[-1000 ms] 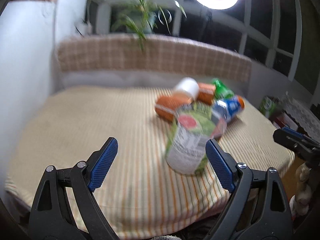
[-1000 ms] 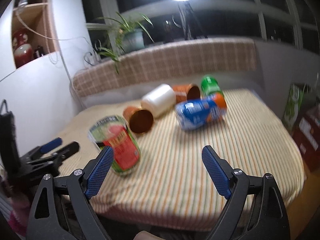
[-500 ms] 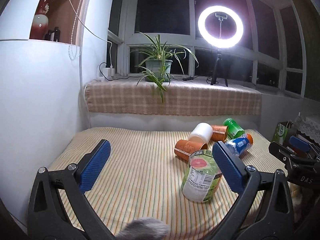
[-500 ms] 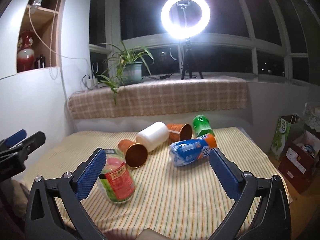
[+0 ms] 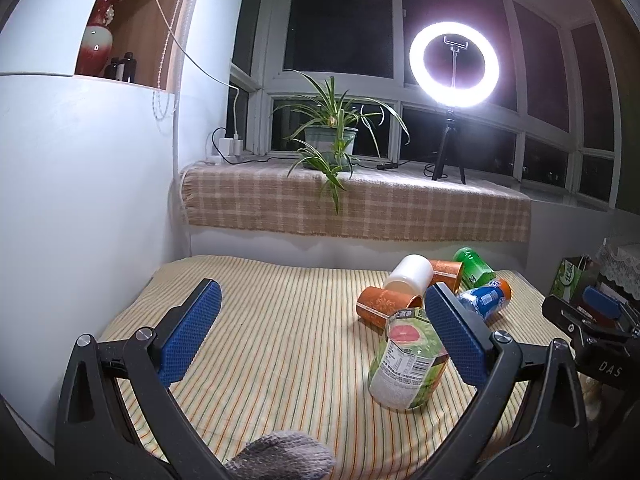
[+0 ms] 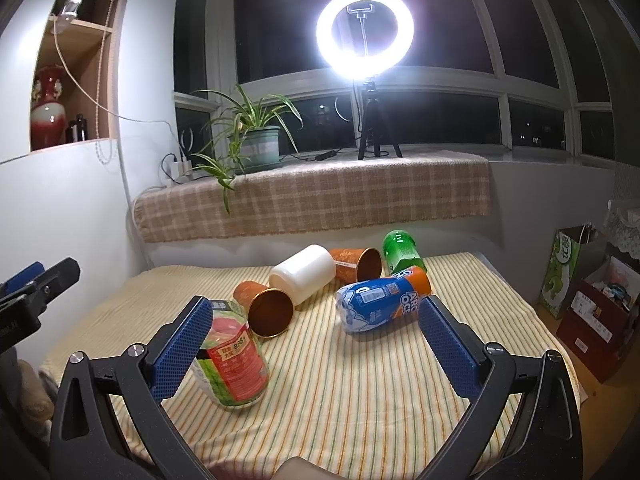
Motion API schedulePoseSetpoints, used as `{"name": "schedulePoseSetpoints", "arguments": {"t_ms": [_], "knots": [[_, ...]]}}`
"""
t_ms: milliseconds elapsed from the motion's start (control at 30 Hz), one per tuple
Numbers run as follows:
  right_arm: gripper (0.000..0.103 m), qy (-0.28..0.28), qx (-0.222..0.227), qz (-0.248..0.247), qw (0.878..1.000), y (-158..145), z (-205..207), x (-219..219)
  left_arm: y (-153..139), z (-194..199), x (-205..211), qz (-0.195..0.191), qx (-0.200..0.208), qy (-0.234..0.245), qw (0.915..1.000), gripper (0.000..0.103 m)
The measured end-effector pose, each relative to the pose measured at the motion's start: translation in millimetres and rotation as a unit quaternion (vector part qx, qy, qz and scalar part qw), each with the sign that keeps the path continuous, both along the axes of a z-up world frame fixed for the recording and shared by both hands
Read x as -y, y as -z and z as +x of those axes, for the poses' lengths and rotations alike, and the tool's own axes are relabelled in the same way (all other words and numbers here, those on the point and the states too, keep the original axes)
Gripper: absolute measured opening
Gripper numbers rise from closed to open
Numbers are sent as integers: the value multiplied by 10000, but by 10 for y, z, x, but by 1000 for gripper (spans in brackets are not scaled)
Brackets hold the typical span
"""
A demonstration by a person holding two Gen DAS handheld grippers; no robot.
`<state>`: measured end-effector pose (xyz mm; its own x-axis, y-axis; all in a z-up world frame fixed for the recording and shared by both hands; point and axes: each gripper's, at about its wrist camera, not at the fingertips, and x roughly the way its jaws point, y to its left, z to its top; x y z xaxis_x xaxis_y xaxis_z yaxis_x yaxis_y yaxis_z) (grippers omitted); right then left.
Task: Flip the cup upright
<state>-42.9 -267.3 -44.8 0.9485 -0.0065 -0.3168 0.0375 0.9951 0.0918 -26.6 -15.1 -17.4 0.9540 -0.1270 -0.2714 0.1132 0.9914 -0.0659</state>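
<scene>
On the striped table (image 6: 360,400), bottles crowd two toppled orange cups (image 6: 266,310); both claws (image 5: 316,336) (image 6: 316,346) gape.

A woven striped cloth (image 6: 360,392) covers the tabletop, matt and ribbed. On it the two orange cups (image 6: 266,312) look like matt paper, the nearer one's inside faintly sheened; the white jar (image 6: 304,274) is smooth matt plastic. The bottles' printed labels (image 6: 236,364) shine glossy. The fingers' (image 6: 182,350) blue pads look dimpled and rubbery, on smooth black plastic arms with metal rivets.
</scene>
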Motion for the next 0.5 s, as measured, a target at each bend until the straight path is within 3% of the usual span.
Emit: {"name": "schedulePoseSetpoints", "arguments": {"t_ms": [500], "knots": [[102, 1, -92, -85, 9999, 21, 41, -49, 3, 8, -115, -147, 39, -172, 9997, 103]]}}
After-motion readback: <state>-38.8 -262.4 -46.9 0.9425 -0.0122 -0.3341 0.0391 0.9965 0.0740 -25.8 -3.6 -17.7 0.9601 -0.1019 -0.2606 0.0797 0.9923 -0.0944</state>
